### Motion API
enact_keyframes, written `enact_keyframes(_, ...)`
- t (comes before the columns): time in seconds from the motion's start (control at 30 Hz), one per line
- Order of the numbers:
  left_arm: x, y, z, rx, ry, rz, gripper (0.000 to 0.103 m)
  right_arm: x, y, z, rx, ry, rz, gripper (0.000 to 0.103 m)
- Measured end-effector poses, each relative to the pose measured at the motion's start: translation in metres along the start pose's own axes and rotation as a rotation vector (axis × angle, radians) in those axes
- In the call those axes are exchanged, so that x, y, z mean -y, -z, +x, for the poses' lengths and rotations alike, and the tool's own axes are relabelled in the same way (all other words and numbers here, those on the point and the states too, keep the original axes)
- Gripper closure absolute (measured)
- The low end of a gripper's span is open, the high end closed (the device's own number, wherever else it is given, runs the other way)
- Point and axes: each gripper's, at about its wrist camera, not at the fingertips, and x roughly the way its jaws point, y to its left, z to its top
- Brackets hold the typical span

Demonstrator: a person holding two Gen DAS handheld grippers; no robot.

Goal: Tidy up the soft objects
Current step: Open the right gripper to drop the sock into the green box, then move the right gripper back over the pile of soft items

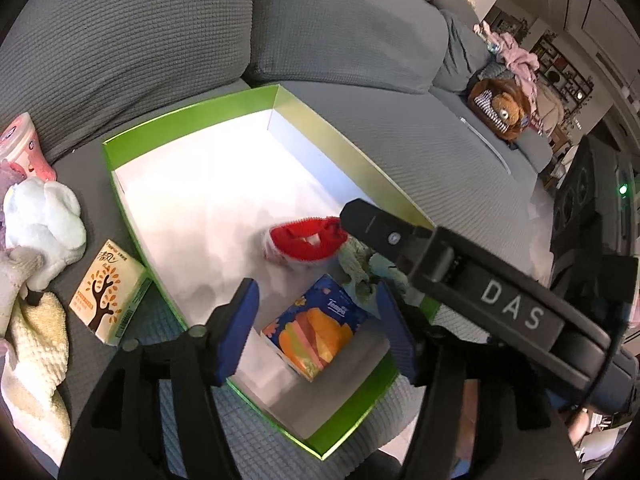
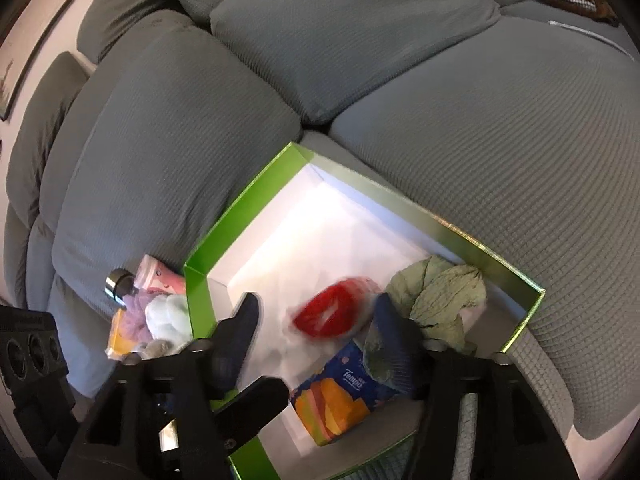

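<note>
Left wrist view: I see one green box (image 1: 192,124) with a white floor, sitting on the grey sofa (image 1: 420,152) against its back cushions.
Inside the box, count: three things. One blue Tempo tissue pack (image 1: 316,332) lies near the box's front edge, one red soft item (image 1: 308,240) sits mid-floor and blurred, and one pale green cloth (image 1: 356,264) is bunched at the box's right edge.
Outside the box, left of it: one orange-tree tissue pack (image 1: 106,292) touching the box's left wall, one pale blue plush (image 1: 44,216), one cream knitted cloth (image 1: 36,344), one pink cup-shaped item (image 1: 24,148). More may be hidden in that pile; I can't count it fully.
Far end of sofa: one brown teddy bear (image 1: 504,108).
Left gripper (image 1: 316,330): fingers spread wide, empty, straddling the blue pack from above.
Right gripper (image 2: 316,324): fingers apart, nothing between them, poised over the red item; its right fingertip overlaps the green cloth (image 2: 440,300) in view.
</note>
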Motion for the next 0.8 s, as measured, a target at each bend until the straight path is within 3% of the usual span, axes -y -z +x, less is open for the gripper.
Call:
enact_keyframes(0.3,-0.006,0.01,-0.042,0.105,0.042,-0.033,0.013,-0.009,-0.001,-0.026,0.087,0.024,-0.023,0.015)
enact_keyframes(0.47,-0.019,0.021,-0.07,0.188,0.05,-0.093,0.004,-0.016,-0.001,-0.032,0.1,0.049,-0.053,0.015)
enact_keyframes(0.67,-0.051,0.049,-0.107,0.272,-0.015,-0.142,0.001,-0.023,0.002,-0.034,0.094,0.047,-0.08,0.015)
enact_keyframes(0.8,-0.086,0.076,-0.13,0.334,-0.12,-0.201,0.001,-0.03,0.004,-0.033,0.082,0.035,-0.096,0.015)
